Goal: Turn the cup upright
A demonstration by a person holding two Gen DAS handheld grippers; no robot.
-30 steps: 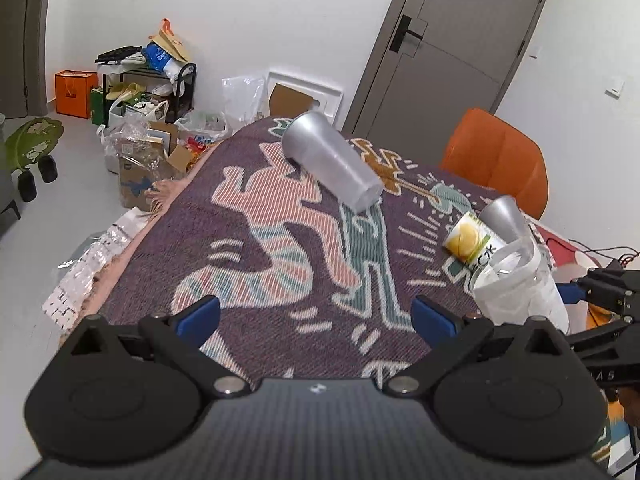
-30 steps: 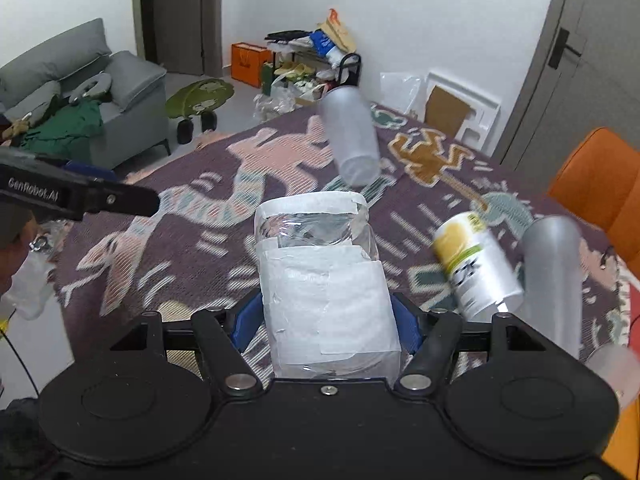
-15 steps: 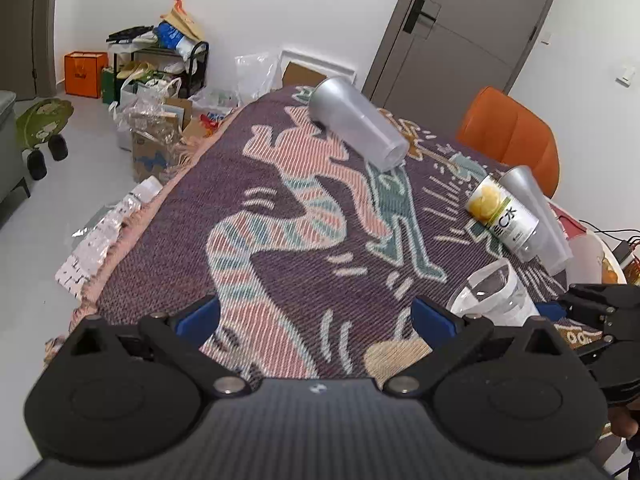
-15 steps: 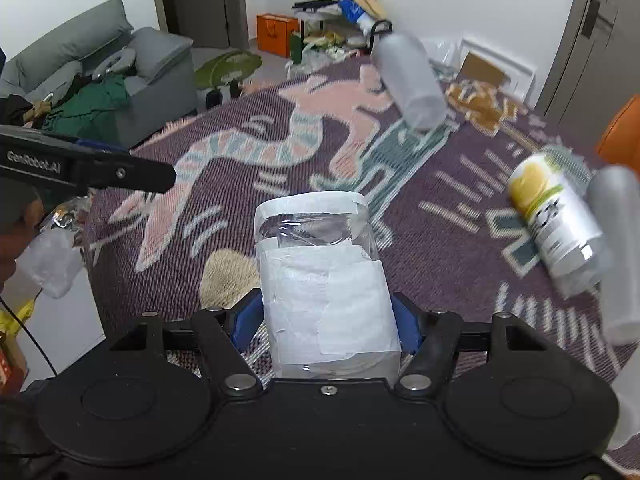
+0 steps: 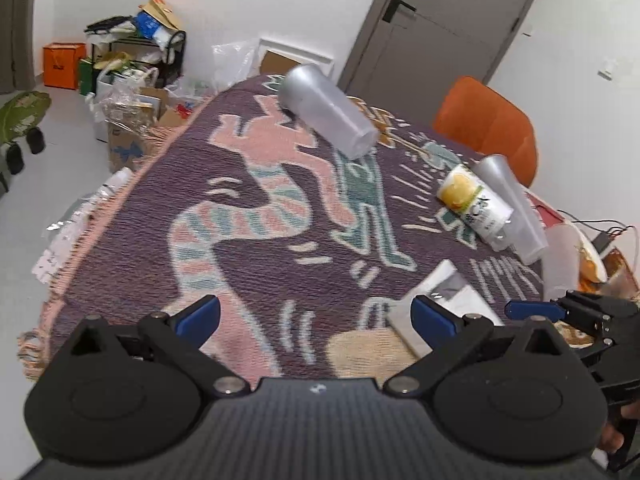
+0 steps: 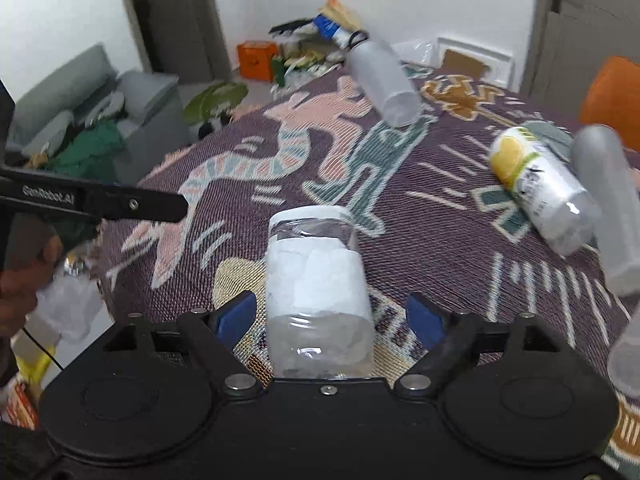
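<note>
A patterned purple rug [image 6: 280, 168] covers the table. The clear cup [image 6: 316, 292] with white paper taped round it stands upright on the rug between the blue pads of the right tool [image 6: 331, 316], whose jaws are spread wide, clear of its sides. The left tool [image 5: 316, 314] is also wide, holding nothing. Three frosted cups and a lemon-label can [image 6: 540, 188] lie tipped over farther back.

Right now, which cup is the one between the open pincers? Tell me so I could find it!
Look at the purple patterned blanket on the table, then at its near edge by the right gripper. There sits the clear plastic cup wrapped in white paper tape. The frosted cups and the lemon-label cup farther off lack tape.
</note>
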